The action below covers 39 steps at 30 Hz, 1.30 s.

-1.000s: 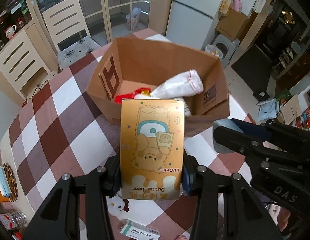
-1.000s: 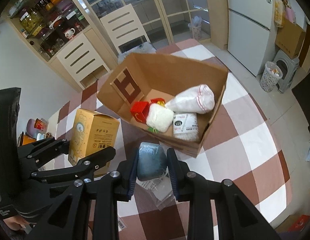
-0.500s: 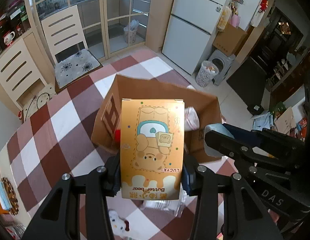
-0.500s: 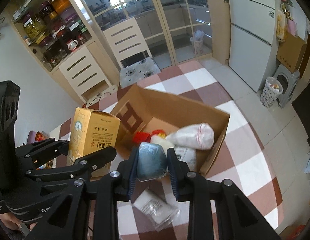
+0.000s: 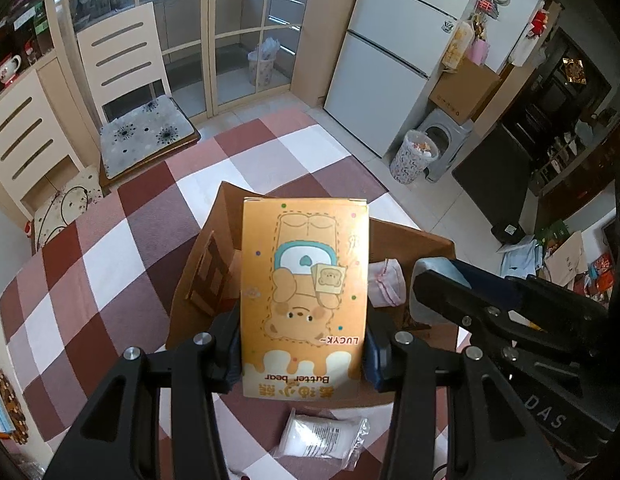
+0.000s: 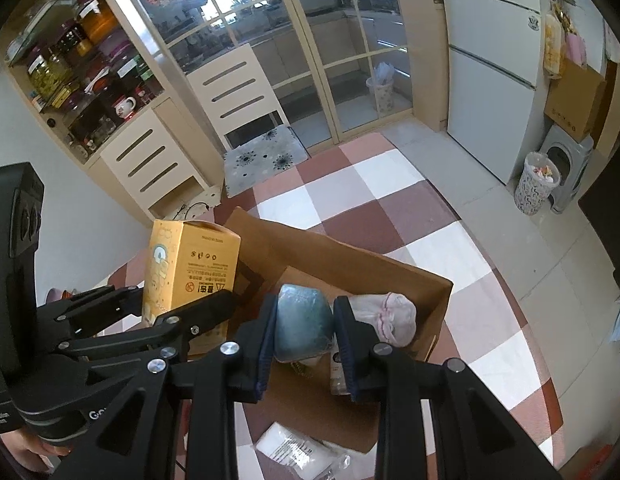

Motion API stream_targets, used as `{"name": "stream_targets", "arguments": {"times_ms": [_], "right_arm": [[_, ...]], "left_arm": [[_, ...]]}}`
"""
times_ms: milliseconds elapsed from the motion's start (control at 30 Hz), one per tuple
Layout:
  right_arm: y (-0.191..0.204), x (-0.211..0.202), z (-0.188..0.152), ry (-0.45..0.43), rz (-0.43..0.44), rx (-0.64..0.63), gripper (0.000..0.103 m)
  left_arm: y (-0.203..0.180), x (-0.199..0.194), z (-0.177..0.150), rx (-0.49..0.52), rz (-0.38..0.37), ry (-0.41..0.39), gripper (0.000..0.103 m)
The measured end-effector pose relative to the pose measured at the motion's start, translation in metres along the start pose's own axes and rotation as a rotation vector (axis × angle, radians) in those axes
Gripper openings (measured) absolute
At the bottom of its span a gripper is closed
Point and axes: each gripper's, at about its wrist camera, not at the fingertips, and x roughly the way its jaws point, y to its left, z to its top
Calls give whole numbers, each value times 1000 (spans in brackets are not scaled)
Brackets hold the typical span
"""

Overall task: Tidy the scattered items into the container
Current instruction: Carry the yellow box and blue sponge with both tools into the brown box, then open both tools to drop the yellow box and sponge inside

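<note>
My left gripper (image 5: 304,344) is shut on a yellow Butter bear carton (image 5: 304,296) and holds it upright above the open cardboard box (image 5: 409,240); the carton also shows in the right wrist view (image 6: 190,268). My right gripper (image 6: 306,332) is shut on a blue-green soft pouch (image 6: 304,320) and holds it over the cardboard box (image 6: 349,260). A white pink-trimmed bag (image 6: 385,318) lies inside the box. A clear packet of white pads (image 5: 321,438) lies on the checked tablecloth in front of the box.
The checked tablecloth (image 5: 110,248) covers a round table. White chairs (image 5: 122,60) stand beyond it. A fridge (image 5: 393,60), a patterned bin (image 5: 413,156) and a grey stool stand on the floor at the right. A woven coaster (image 5: 8,408) lies at the table's left edge.
Both grippers have risen with their loads and now hang higher over the box. The box looks smaller and lower in both views, and more of the room shows.
</note>
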Motion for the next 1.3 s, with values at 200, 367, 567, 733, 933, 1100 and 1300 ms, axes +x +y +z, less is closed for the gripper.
{"name": "stream_targets", "arguments": {"times_ms": [200, 367, 567, 733, 933, 1100, 1300], "right_arm": [[-9, 22, -4, 48, -7, 14, 29], [-11, 40, -12, 92, -13, 17, 29], [-13, 51, -18, 123, -15, 17, 29], [-11, 58, -20, 140, -17, 12, 29], [-10, 66, -24, 163, -21, 10, 29], [-10, 69, -25, 170, -26, 8, 29], [-9, 71, -24, 177, -25, 6, 29]], "left_arm": [[4, 27, -7, -2, 17, 45, 47], [8, 47, -17, 1, 41, 83, 47], [14, 57, -24, 1, 66, 103, 47], [16, 62, -25, 6, 79, 115, 47], [16, 67, -28, 11, 85, 126, 47], [18, 70, -29, 7, 86, 135, 47], [17, 72, -29, 12, 95, 137, 48]]}}
